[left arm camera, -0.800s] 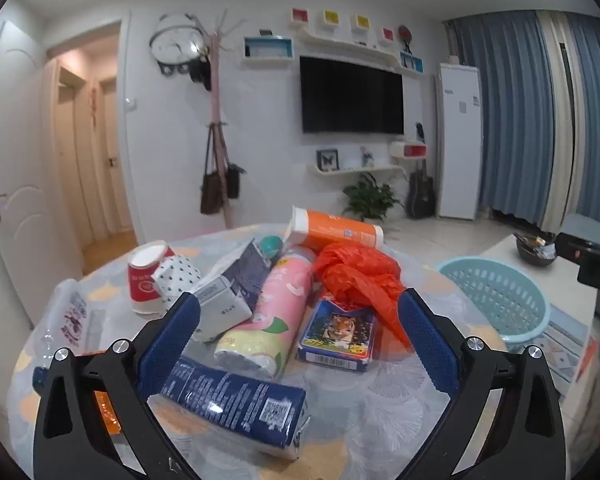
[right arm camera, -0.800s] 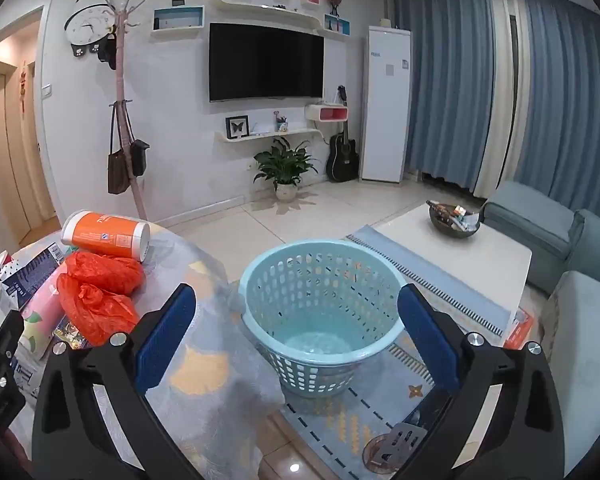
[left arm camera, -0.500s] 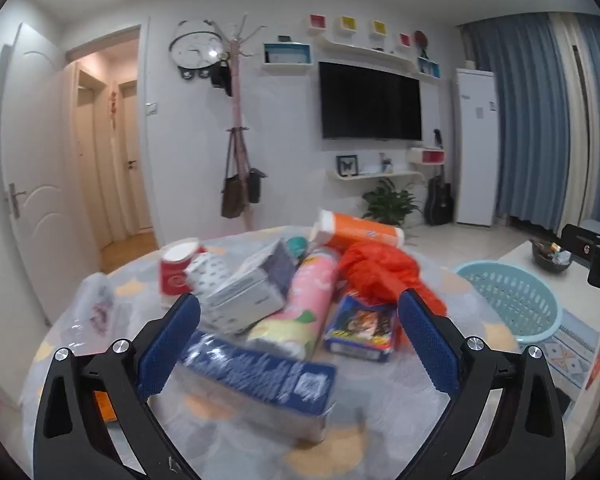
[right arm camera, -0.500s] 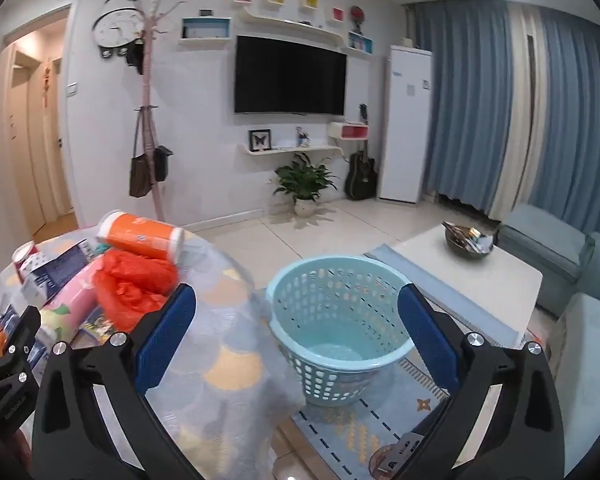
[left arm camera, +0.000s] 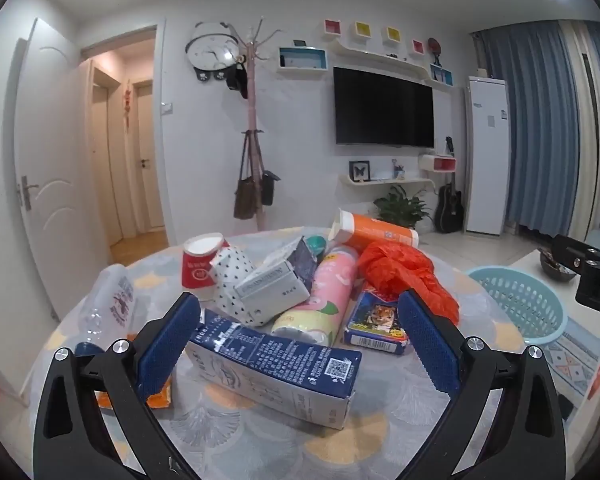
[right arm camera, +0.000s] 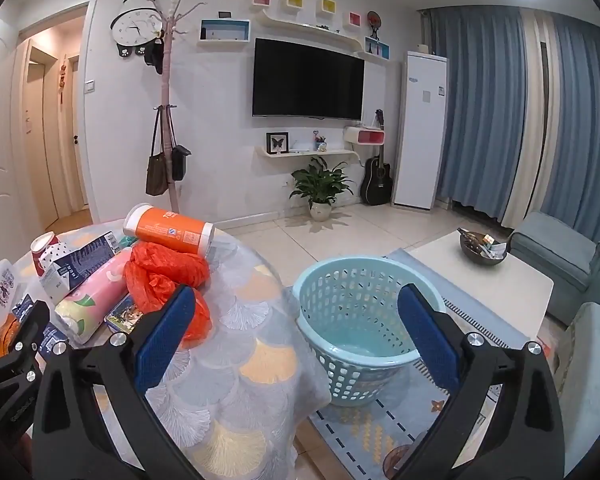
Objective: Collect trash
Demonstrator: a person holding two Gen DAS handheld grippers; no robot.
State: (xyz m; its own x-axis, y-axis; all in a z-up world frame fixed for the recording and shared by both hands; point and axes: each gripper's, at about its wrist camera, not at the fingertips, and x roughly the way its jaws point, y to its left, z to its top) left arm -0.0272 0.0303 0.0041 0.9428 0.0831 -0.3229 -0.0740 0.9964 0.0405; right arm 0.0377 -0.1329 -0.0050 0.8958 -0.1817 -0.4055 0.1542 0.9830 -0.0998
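Left gripper [left arm camera: 298, 334] was wide open, holding nothing, fingers straddling the near end of the trash pile on the round table [left arm camera: 380, 432]. Right gripper [right arm camera: 296, 334] was likewise wide open and empty, aimed past the table edge at one light blue basket [right arm camera: 364, 300] on the floor rug; nothing visible inside the basket. Trash count on the table from the left wrist view: two milk cartons, one dark blue carton [left arm camera: 276, 364] lying nearest, between the left fingers, and one grey-white carton [left arm camera: 274, 286] with a torn-open top resting on the pile behind it; one pink cylinder [left arm camera: 324, 292] lying lengthwise; one orange canister [left arm camera: 376, 232] on its side at the far edge; one crumpled orange plastic bag [left arm camera: 404, 276] just right of the pink cylinder; one tiger-print box [left arm camera: 378, 320] partly under the bag; two paper cups, one red [left arm camera: 200, 266] and one polka-dot [left arm camera: 230, 280], touching each other; one clear plastic bottle [left arm camera: 108, 308] lying at the left edge; one flat orange packet [left arm camera: 156, 398], mostly hidden behind the left finger. A teal object sat behind the grey carton, too hidden to identify. Basket sat right of the table, just beside its draped cloth.
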